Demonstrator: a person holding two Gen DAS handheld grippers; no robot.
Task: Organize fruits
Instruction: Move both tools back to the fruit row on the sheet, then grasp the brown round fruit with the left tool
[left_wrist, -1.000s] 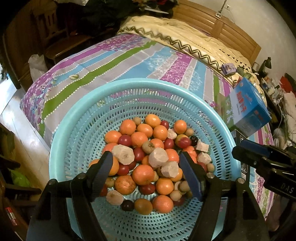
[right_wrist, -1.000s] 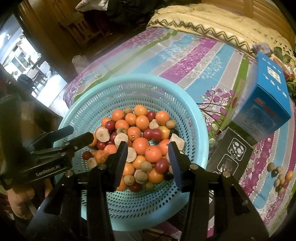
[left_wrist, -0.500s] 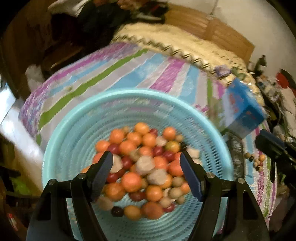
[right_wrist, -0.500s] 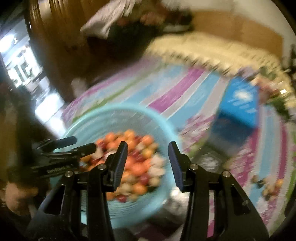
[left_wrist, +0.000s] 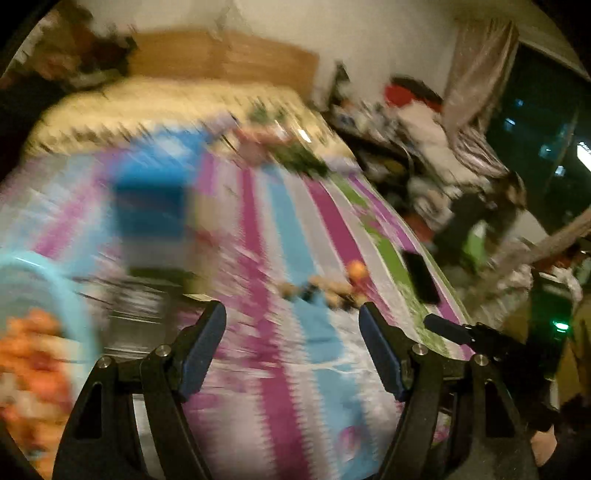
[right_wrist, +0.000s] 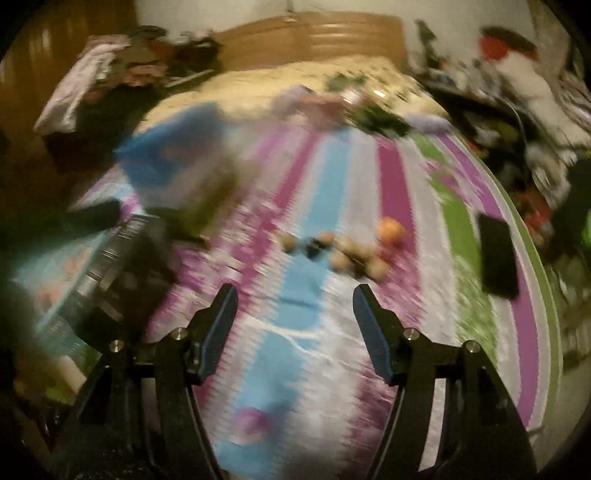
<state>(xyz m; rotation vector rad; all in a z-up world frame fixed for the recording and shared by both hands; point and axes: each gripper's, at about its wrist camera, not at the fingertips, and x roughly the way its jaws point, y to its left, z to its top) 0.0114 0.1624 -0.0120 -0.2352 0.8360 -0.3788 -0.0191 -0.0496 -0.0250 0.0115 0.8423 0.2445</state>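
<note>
Both views are smeared by motion. A small pile of loose fruit (left_wrist: 325, 288) lies on the striped bedspread (left_wrist: 280, 369), brownish pieces with one orange (left_wrist: 356, 269) at its right end. My left gripper (left_wrist: 291, 314) hangs short of the pile, its jaws closing a little with nothing between them. In the right wrist view the same pile (right_wrist: 351, 254) and orange (right_wrist: 391, 229) lie just beyond my right gripper (right_wrist: 294, 295), whose jaws are opening on empty air. The turquoise basket (left_wrist: 59, 273) of oranges sits at the far left.
A blue box (left_wrist: 151, 206) stands behind the basket, also in the right view (right_wrist: 173, 158), with a black box (right_wrist: 122, 254) in front of it. A black phone (right_wrist: 496, 254) lies near the bed's right edge. Clutter fills the floor beyond.
Both cameras have swung right, away from the basket and toward the loose fruit on the bedspread. The right jaws stand wider apart than before; the left jaws look much the same.
</note>
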